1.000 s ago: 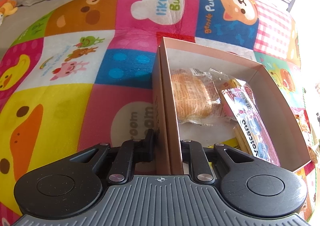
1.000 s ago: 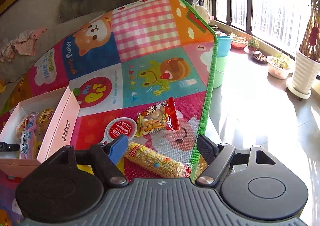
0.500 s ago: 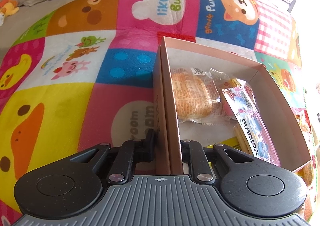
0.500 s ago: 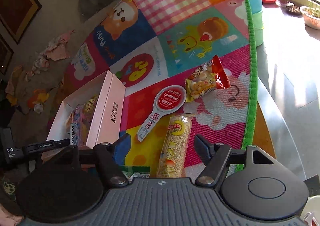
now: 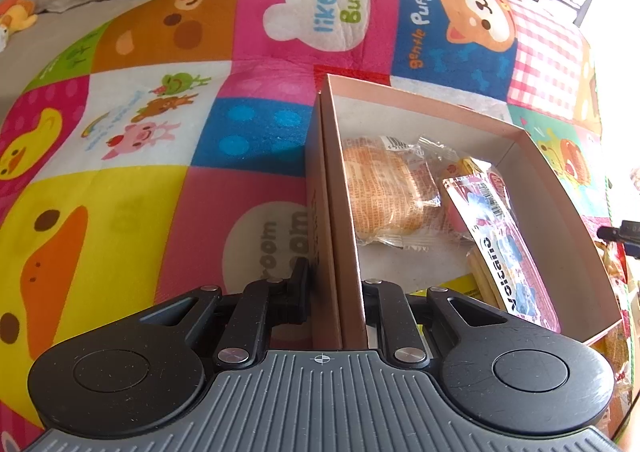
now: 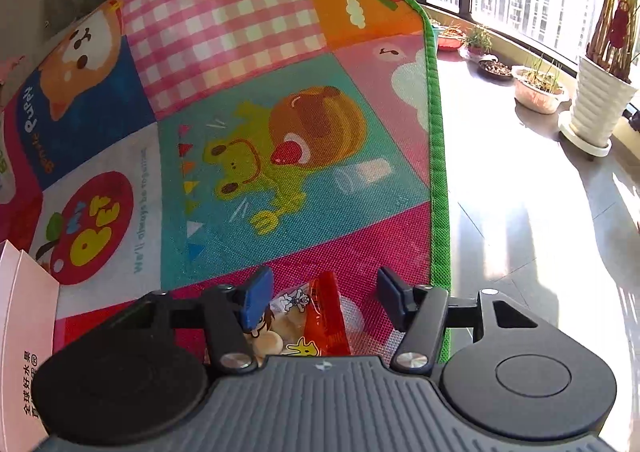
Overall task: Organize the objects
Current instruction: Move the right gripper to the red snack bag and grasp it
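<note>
Open pink box holding wrapped snacks; red snack packet on mat

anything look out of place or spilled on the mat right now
Nothing is spilled or damaged. One snack packet lies loose on the play mat, outside the pink box, between the closing jaws of the right gripper. The left gripper is clamped on the box wall.

- Left wrist view looks steeply down, close over the pink box on the play mat.
- Right wrist view faces the mat's window-side edge; both share box and mat.
</note>
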Demonstrator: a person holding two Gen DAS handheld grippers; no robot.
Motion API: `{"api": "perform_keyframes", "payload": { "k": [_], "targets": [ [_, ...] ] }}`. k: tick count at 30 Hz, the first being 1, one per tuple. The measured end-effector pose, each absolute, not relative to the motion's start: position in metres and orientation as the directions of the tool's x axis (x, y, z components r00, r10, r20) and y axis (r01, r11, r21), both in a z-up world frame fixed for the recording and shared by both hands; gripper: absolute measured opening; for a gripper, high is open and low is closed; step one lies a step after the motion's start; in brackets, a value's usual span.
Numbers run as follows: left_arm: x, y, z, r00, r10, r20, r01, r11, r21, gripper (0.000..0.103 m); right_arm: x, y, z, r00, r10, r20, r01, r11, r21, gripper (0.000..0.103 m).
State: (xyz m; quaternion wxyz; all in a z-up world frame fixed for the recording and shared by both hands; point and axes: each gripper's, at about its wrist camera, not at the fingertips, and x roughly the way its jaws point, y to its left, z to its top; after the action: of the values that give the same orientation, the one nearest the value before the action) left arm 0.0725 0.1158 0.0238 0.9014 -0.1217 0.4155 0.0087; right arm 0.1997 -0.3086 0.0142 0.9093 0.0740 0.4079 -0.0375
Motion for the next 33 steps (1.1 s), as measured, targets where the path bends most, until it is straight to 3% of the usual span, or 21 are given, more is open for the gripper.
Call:
{"api": "perform_keyframes", "payload": {
  "k": [9, 17, 21, 26, 28, 30, 32, 33],
  "targets": [
    [0.072, 0.115, 0.024, 0.659, -0.081, -0.748, -0.124, 0.969, -0.214, 0.018, 0.100, -0.319, 0.016, 0.638, 0.025, -0.770, 0.084, 0.991, 0.101, 0.058],
    [0.072, 0.115, 0.024, 0.659, -0.083, -0.748, -0.126, 0.968, -0.218, 0.018, 0.027, -0.314, 0.020, 0.625, 0.188, -0.758, 0.027, 0.965, 0.261, 0.079],
    [0.072, 0.115, 0.024, 0.658, -0.082, -0.748, -0.126, 0.968, -0.217, 0.018, 0.006, -0.312, 0.025, 0.634, 0.252, -0.731, -0.003, 0.946, 0.324, 0.082],
    [0.072, 0.115, 0.024, 0.658, -0.084, -0.748, -0.124, 0.968, -0.217, 0.018, -0.010, -0.286, 0.030, 0.725, 0.046, -0.688, -0.032, 0.999, 0.034, 0.082],
    [0.072, 0.115, 0.024, 0.657, -0.084, -0.749, -0.123, 0.968, -0.217, 0.018, -0.008, -0.285, 0.033, 0.744, 0.038, -0.667, -0.047, 0.999, 0.004, 0.082],
    [0.073, 0.115, 0.024, 0.656, -0.083, -0.750, -0.124, 0.969, -0.215, 0.018, -0.005, -0.295, 0.040, 0.765, 0.034, -0.643, -0.021, 0.999, 0.028, 0.077],
    [0.073, 0.115, 0.024, 0.656, -0.083, -0.750, -0.124, 0.969, -0.216, 0.018, 0.002, -0.311, 0.048, 0.782, -0.033, -0.623, 0.075, 0.996, 0.041, 0.051],
    [0.073, 0.115, 0.024, 0.656, -0.084, -0.750, -0.124, 0.968, -0.217, 0.018, 0.009, -0.319, 0.049, 0.774, -0.073, -0.629, 0.121, 0.992, 0.034, 0.049]
  ]
}}
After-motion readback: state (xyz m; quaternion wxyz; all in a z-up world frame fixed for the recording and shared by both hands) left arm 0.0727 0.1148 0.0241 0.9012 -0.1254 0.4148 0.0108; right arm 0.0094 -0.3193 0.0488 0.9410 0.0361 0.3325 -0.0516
